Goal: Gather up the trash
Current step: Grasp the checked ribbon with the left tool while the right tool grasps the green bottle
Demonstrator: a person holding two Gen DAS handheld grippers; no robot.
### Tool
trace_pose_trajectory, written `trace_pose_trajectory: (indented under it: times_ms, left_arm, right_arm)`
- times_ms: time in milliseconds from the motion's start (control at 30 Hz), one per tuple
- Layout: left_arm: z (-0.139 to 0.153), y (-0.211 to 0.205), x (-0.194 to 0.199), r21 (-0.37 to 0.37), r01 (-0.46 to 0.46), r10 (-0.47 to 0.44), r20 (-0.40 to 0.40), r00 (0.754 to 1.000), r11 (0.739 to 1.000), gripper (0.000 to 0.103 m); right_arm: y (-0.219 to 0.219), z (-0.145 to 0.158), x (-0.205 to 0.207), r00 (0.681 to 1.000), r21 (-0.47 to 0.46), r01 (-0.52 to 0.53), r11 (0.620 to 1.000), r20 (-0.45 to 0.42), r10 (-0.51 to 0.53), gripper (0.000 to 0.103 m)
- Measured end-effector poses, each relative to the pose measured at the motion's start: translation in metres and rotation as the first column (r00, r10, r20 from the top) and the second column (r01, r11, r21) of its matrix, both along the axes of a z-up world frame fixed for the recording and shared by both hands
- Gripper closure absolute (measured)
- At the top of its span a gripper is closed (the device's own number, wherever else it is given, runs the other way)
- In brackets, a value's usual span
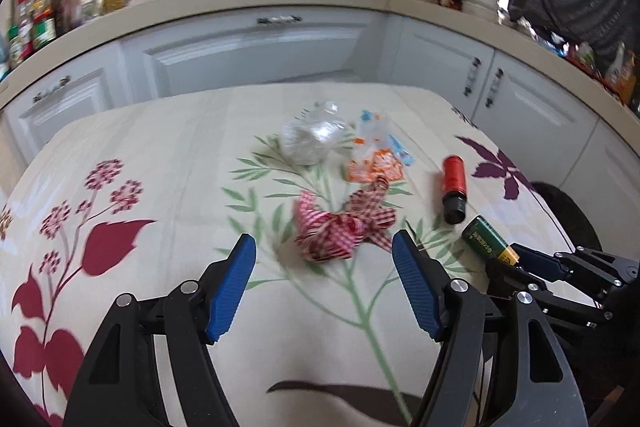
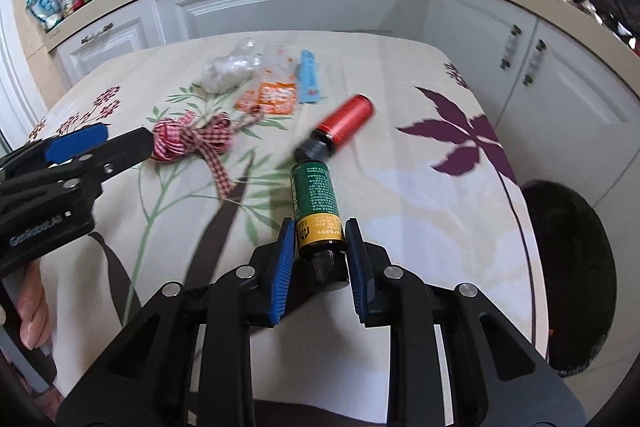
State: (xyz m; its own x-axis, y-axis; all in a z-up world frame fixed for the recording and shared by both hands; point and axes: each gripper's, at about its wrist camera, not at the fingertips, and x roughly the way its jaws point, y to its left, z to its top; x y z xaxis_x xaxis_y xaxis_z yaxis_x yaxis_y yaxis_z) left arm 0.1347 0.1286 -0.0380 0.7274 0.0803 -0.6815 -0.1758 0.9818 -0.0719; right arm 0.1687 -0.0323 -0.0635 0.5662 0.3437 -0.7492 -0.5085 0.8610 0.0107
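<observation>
A: Trash is what we pick up, and it lies in a bunch on the flowered tablecloth (image 1: 160,155). Which bit is in hand?

B: The small green and yellow bottle with a black cap (image 2: 318,213). The right gripper (image 2: 320,227) pinches it near the cap, one blue pad on each side. In the right view it sits at 6 o'clock from the red tube with a black cap (image 2: 340,129), and its green end almost touches that black cap.

A: And the left gripper (image 1: 324,247)?

B: Its fingers are spread wide and hold nothing. The red and white checked ribbon bow (image 1: 340,227) lies just past the tips, at 12 o'clock.

A: What else is left?

B: A crumpled clear plastic wrap (image 1: 310,139) and an orange and clear printed packet (image 1: 374,163), both farther off at 12 o'clock from the bow.

A: So which step is this?

B: I think the bottle is grabbed but not yet put away. I see no bin here, so I can't tell where it goes. Next, I guess, lift it without bumping the red tube, which could roll. The left one needs to reach forward and close on the floppy bow.
</observation>
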Motion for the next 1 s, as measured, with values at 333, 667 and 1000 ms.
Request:
trace_pose_trajectory:
  times_ms: [333,667,1000]
  left_arm:
    - [-0.015,-0.006,0.03,0.009,0.054,-0.054,-0.084,0.995,0.998,0.039]
    - [-0.019,-0.008,0.03,0.016,0.1,-0.097,-0.113,0.989,0.995,0.079]
    - [-0.01,-0.003,-0.002,-0.027,0.036,-0.037,-0.059,0.998,0.999,0.081]
  right_arm:
    - [-0.023,0.003,0.007,0.999,0.03,0.048,0.998,0.0,-0.048,0.078]
    - [-0.028,0.003,0.009,0.998,0.046,0.062,0.997,-0.002,-0.062,0.078]
    - [-0.034,0.012,0.0,0.995,0.059,0.083,0.995,0.049,-0.086,0.079]
